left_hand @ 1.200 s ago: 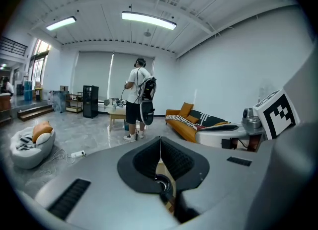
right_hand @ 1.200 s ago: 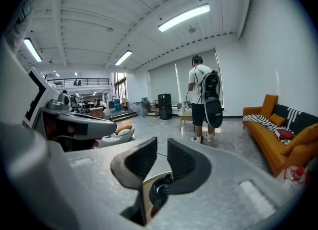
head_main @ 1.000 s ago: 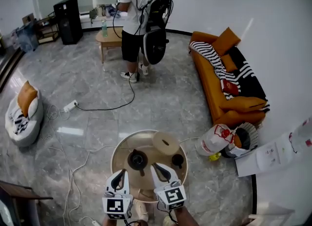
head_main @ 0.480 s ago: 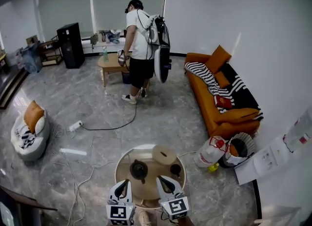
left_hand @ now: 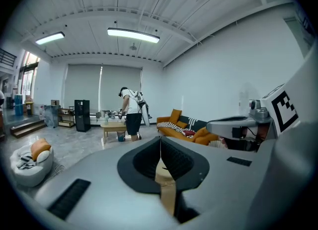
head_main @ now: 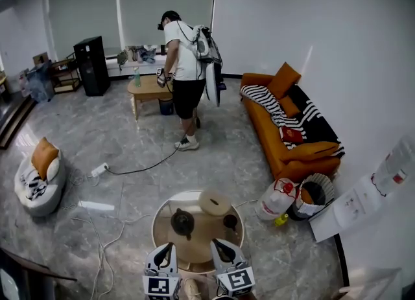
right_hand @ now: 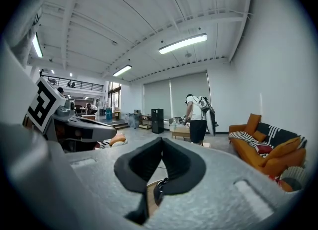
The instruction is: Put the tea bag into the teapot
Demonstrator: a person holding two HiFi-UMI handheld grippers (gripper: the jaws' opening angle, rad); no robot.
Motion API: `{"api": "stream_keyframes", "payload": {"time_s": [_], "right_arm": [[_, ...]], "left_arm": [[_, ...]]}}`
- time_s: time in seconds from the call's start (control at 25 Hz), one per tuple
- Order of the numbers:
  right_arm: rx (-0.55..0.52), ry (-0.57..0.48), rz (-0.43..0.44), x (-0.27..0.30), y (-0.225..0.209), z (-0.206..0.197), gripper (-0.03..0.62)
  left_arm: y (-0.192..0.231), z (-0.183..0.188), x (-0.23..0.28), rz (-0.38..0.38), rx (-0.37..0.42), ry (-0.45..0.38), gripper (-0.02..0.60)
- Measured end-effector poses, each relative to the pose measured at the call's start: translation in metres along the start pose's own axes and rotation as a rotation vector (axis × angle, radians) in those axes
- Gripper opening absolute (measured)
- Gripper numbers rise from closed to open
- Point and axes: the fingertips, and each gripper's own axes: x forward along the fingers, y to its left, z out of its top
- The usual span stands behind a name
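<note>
A dark teapot [head_main: 182,222] stands on the round wooden table [head_main: 194,248] just in front of me. Beside it are a pale round disc [head_main: 214,202] and a small dark cup [head_main: 230,221]. I see no tea bag in any view. My left gripper [head_main: 168,247] hovers over the table's near edge, its jaws pressed together with nothing between them [left_hand: 160,138]. My right gripper [head_main: 215,243] is beside it, also shut and empty [right_hand: 162,139]. In the right gripper view, a dark rounded object [right_hand: 159,190] and a bit of tabletop show beneath the jaws.
A person [head_main: 185,52] with a backpack stands by a low wooden table [head_main: 148,89] at the back. An orange sofa [head_main: 288,130] lines the right wall, with bags [head_main: 275,198] at its near end. Cables [head_main: 97,227] trail over the floor at left, near a beanbag [head_main: 35,172].
Both grippers have drawn back toward the lower edge of the head view. That view has lifted and shows more of the room. The person at the back has stepped away from the low table.
</note>
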Motion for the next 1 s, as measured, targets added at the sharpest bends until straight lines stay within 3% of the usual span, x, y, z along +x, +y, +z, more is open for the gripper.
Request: {"api": "stream_keyframes", "payload": {"time_s": [1.0], "right_arm": [[-0.01, -0.018, -0.034, -0.014, -0.004, 0.0, -0.002]], "left_arm": [[-0.013, 0.004, -0.005, -0.027, 0.001, -0.02, 0.02]]}}
